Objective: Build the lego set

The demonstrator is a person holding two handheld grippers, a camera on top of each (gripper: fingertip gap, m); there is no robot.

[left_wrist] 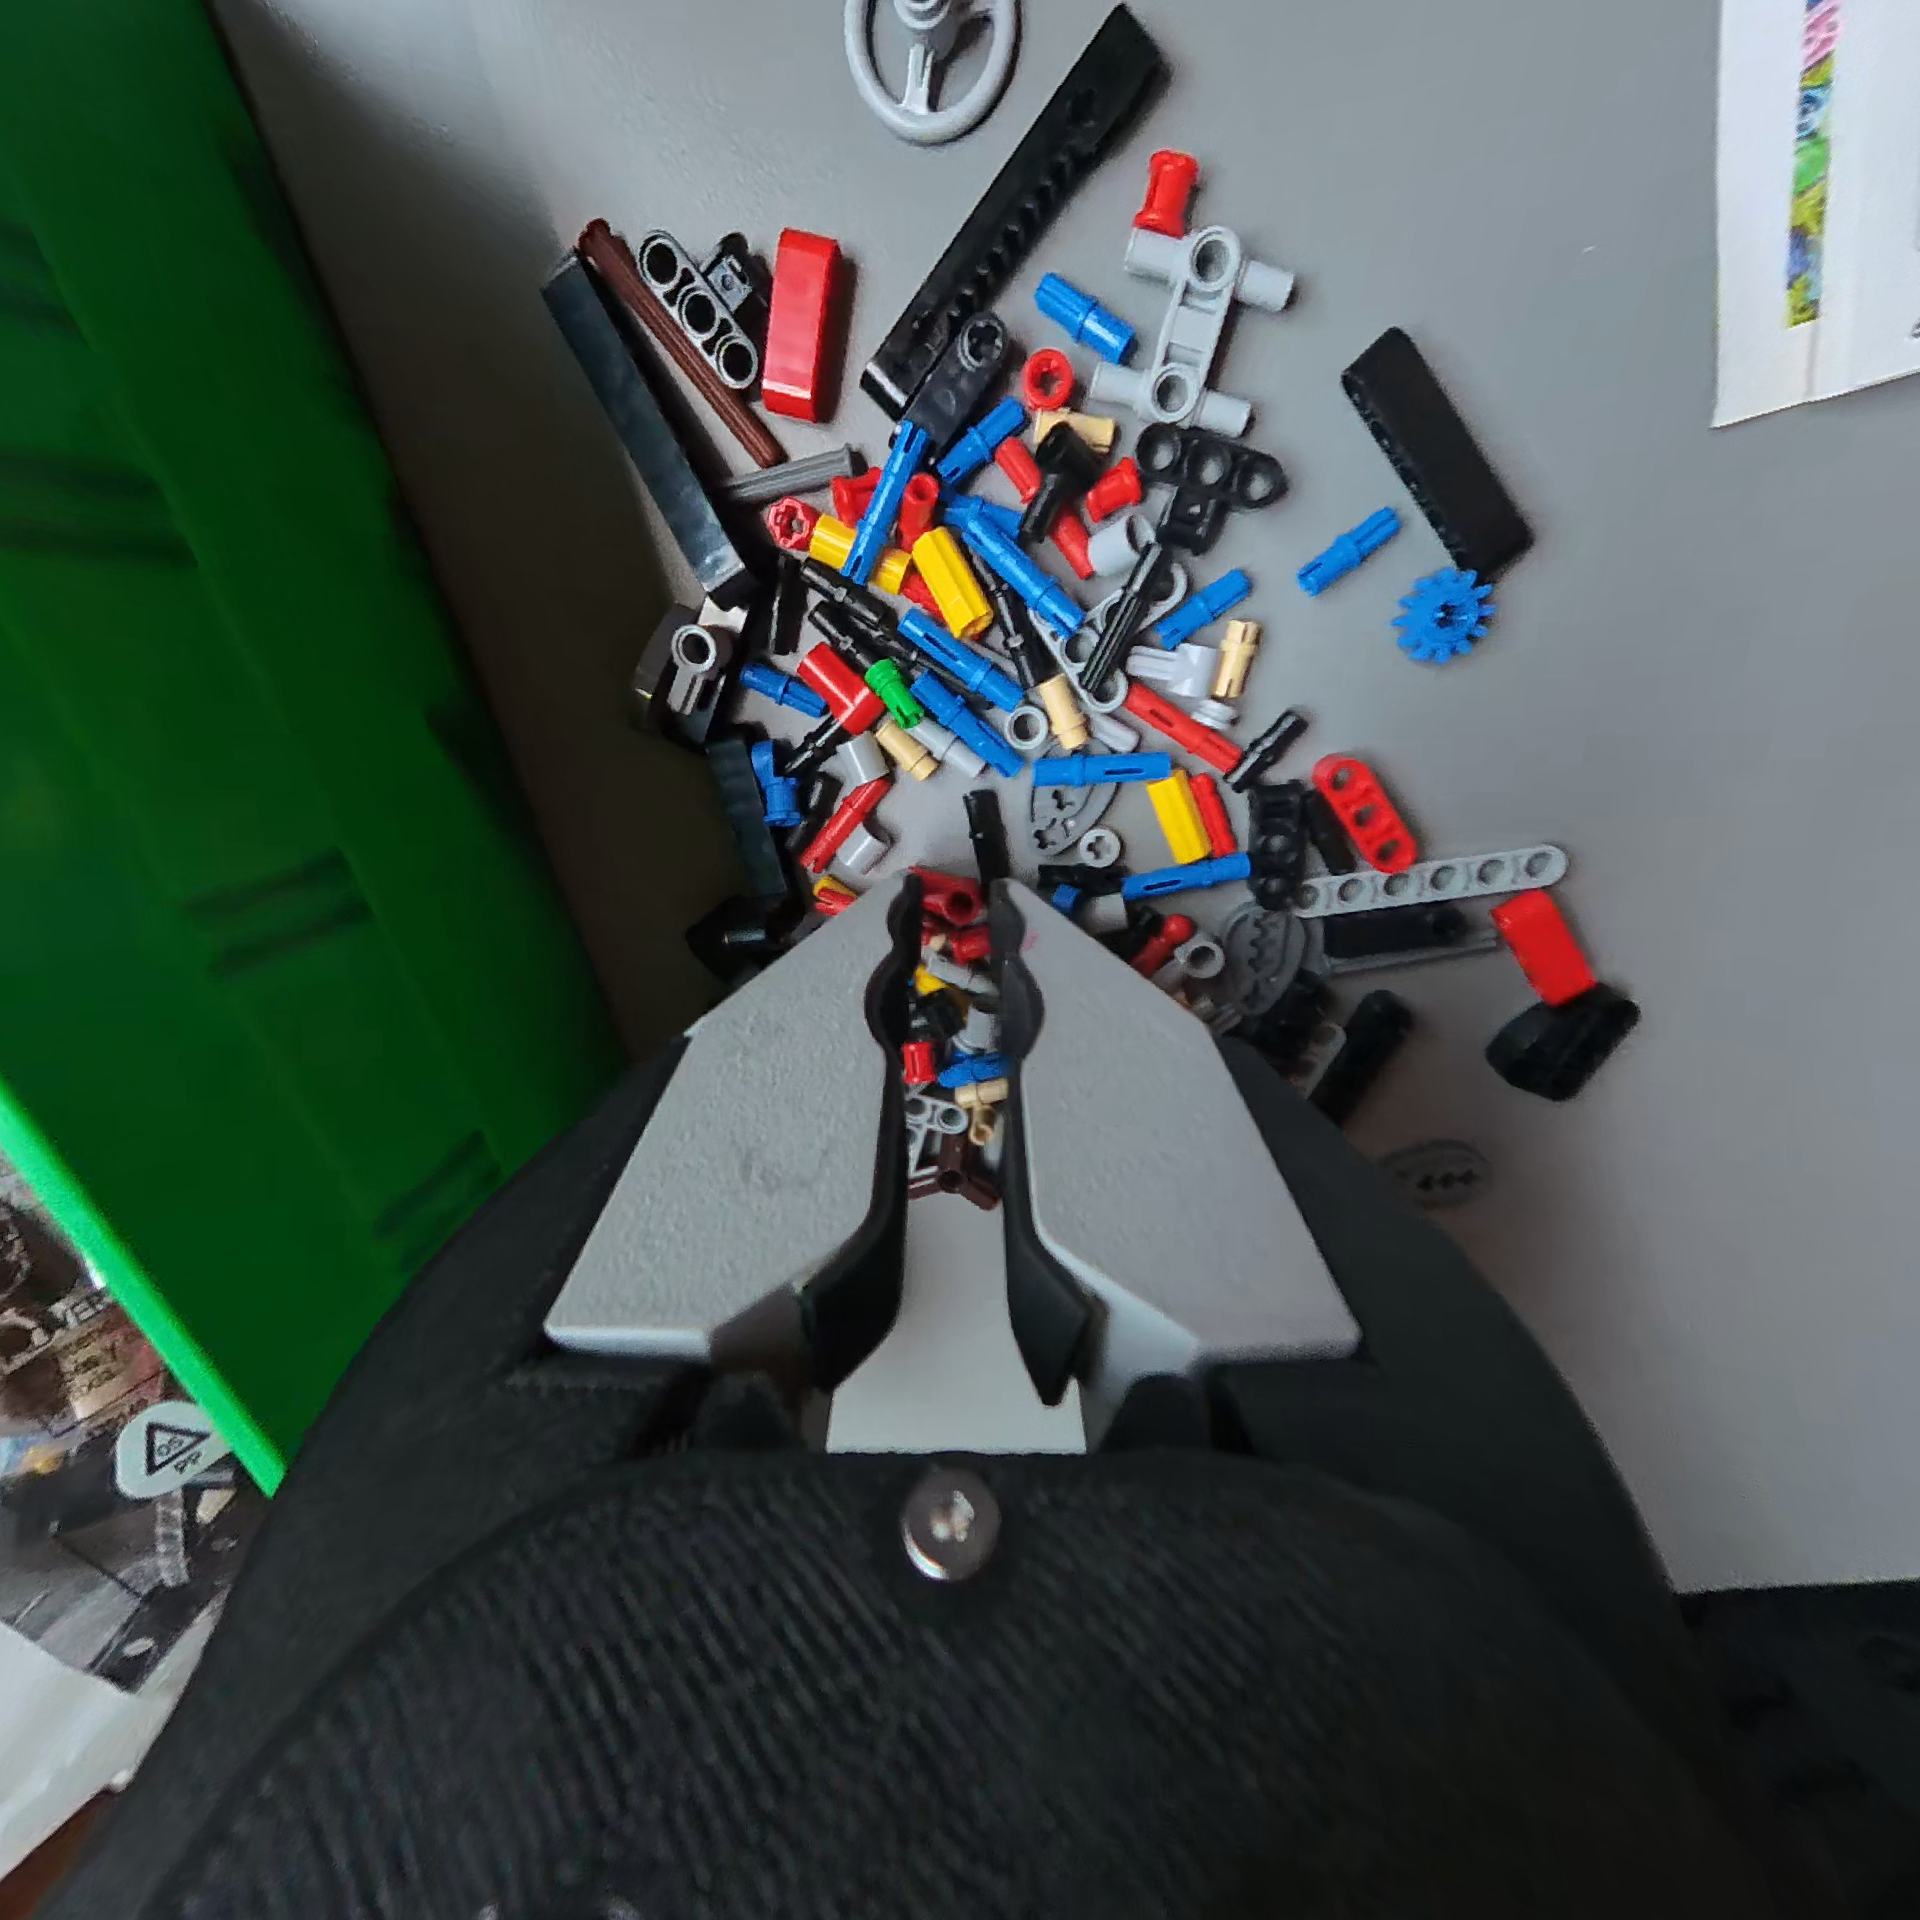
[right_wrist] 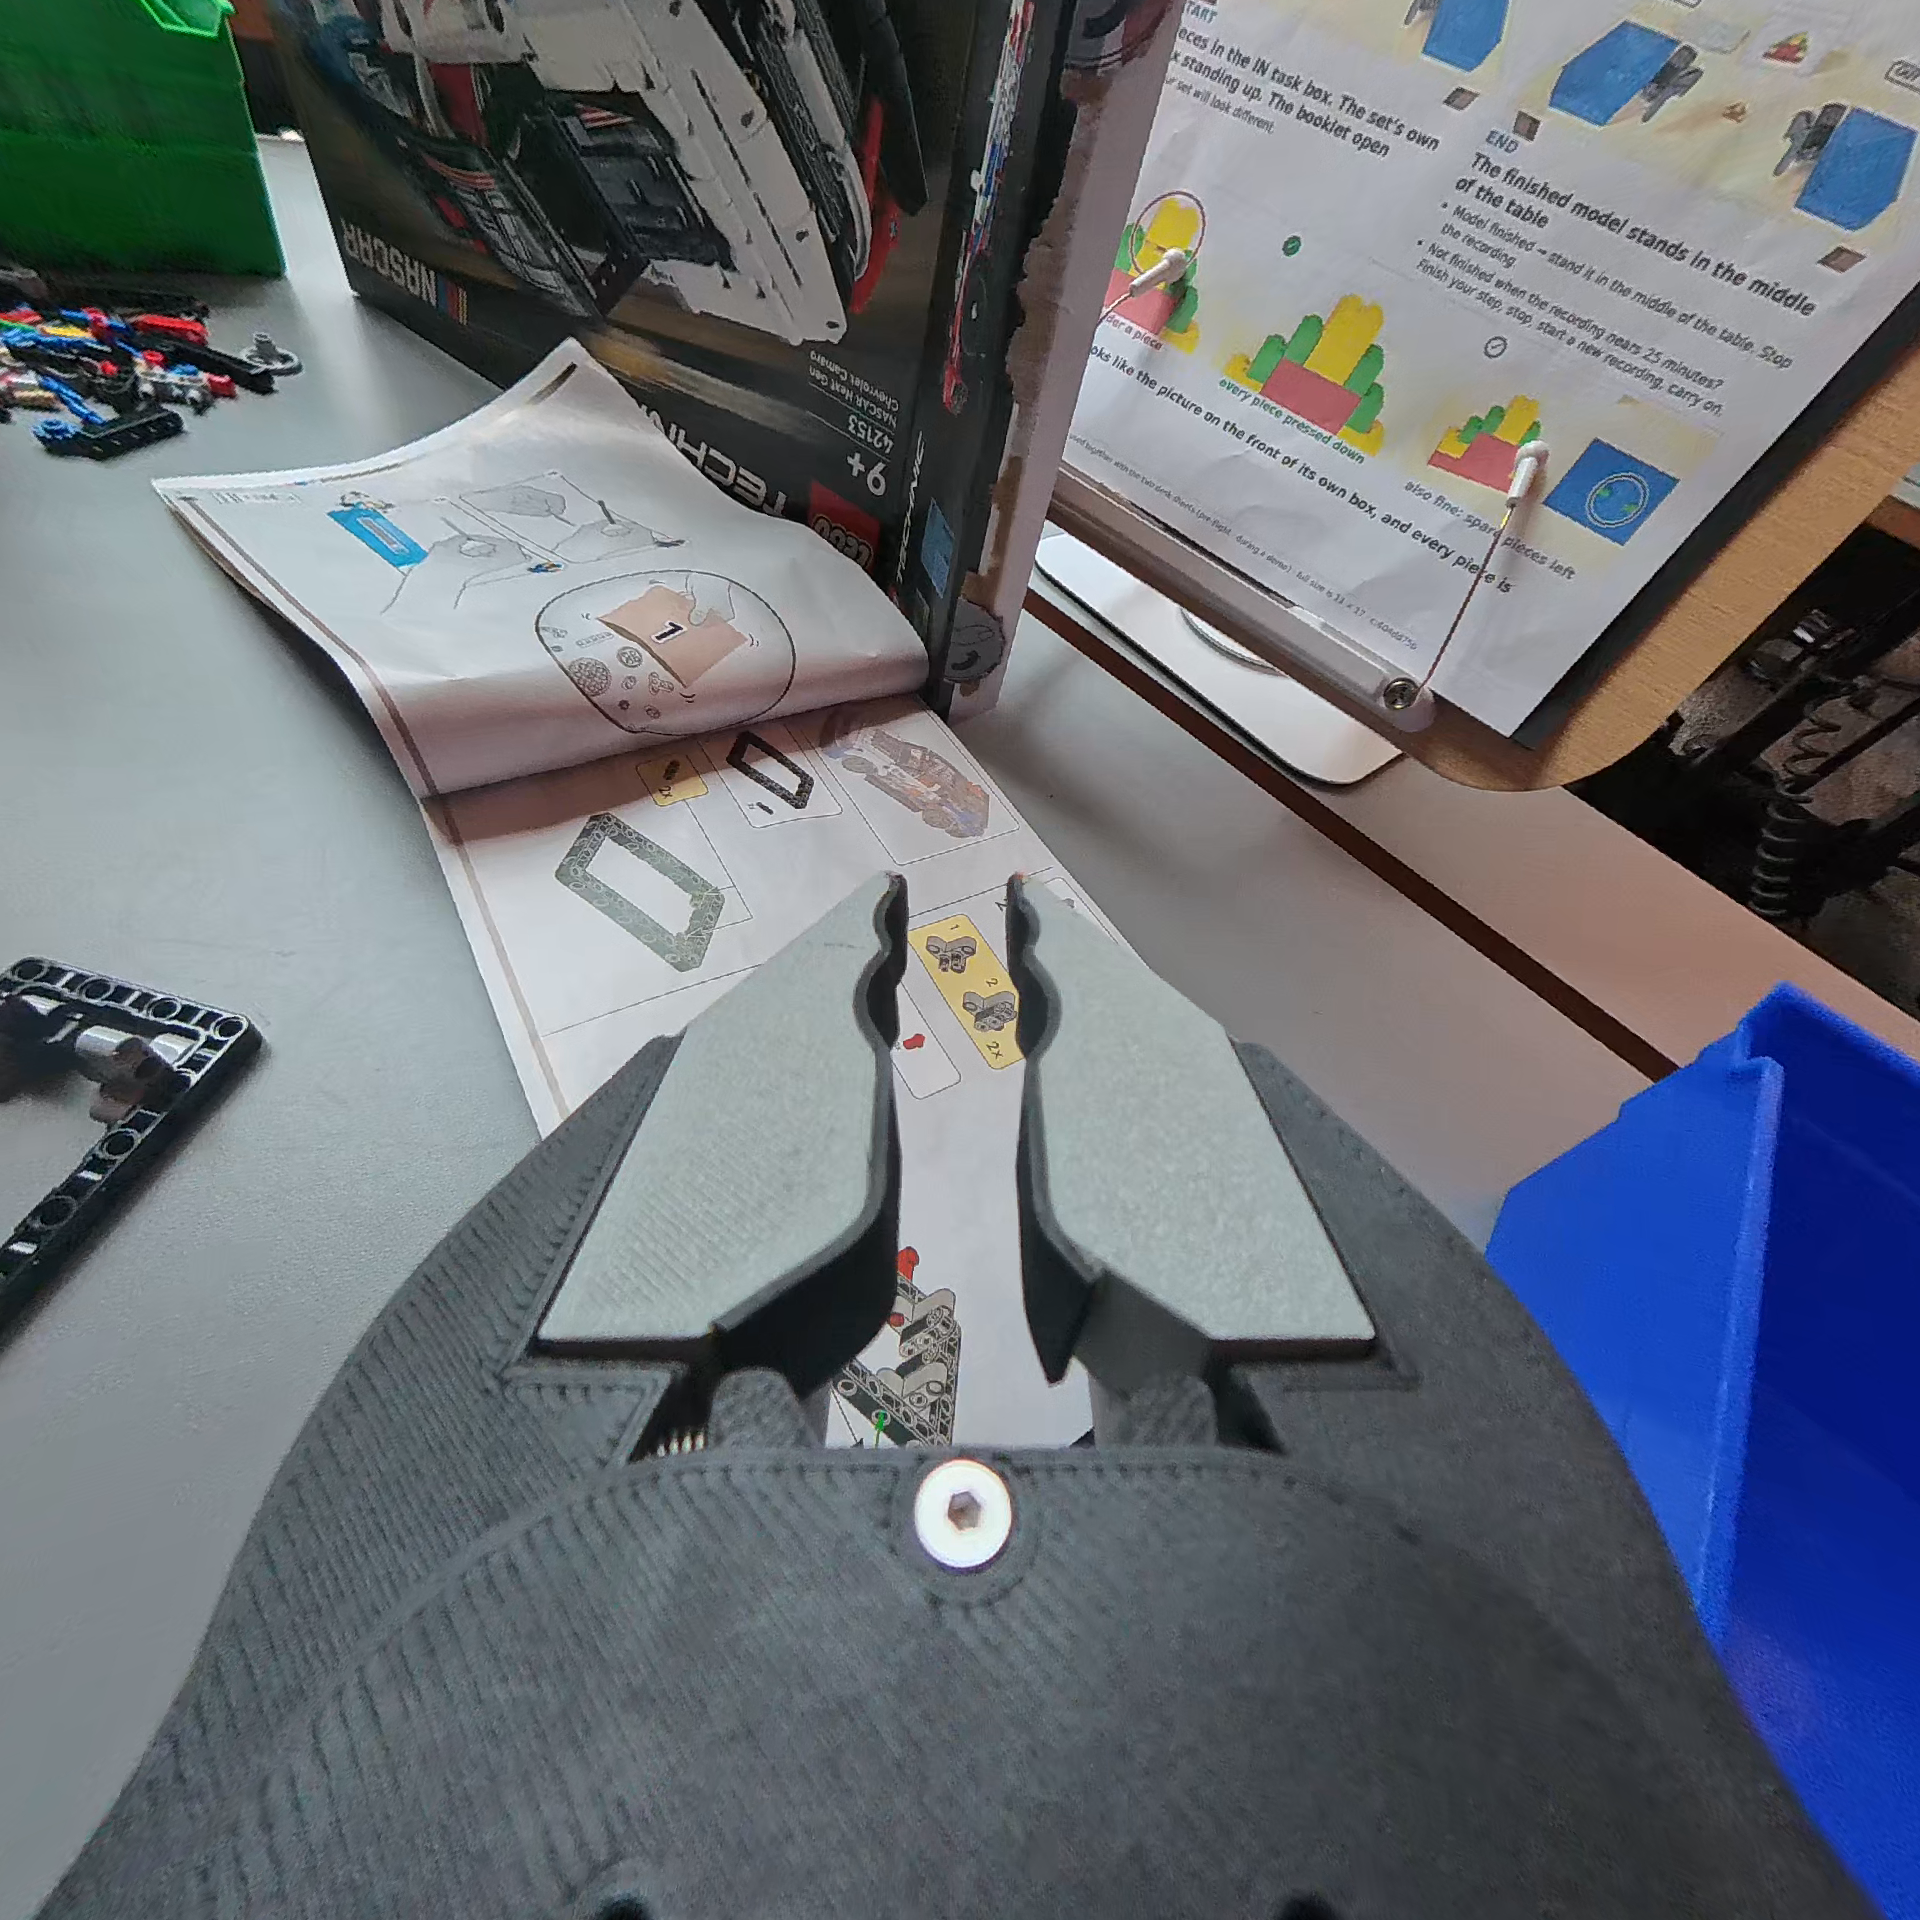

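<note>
Left tongs [left_wrist: 954, 894]: slightly spread, empty, over the pile of lego pieces [left_wrist: 1018, 644] on the grey table [left_wrist: 1558, 1351]. Right tongs [right_wrist: 956, 883]: slightly spread, empty, over the open booklet [right_wrist: 582, 665]. Black frame [right_wrist: 104, 1091]: at left.

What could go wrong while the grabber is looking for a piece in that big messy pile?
1. The left gripper hangs open over a crowded pile of small pieces. Closing there might pinch two pieces at once, or flick neighbours away.
2. Loose parts such as the blue gear lie apart on the smooth grey table; a nudge could send them sliding off.
3. The right gripper hovers over the open instruction booklet and might crease a page.
</note>
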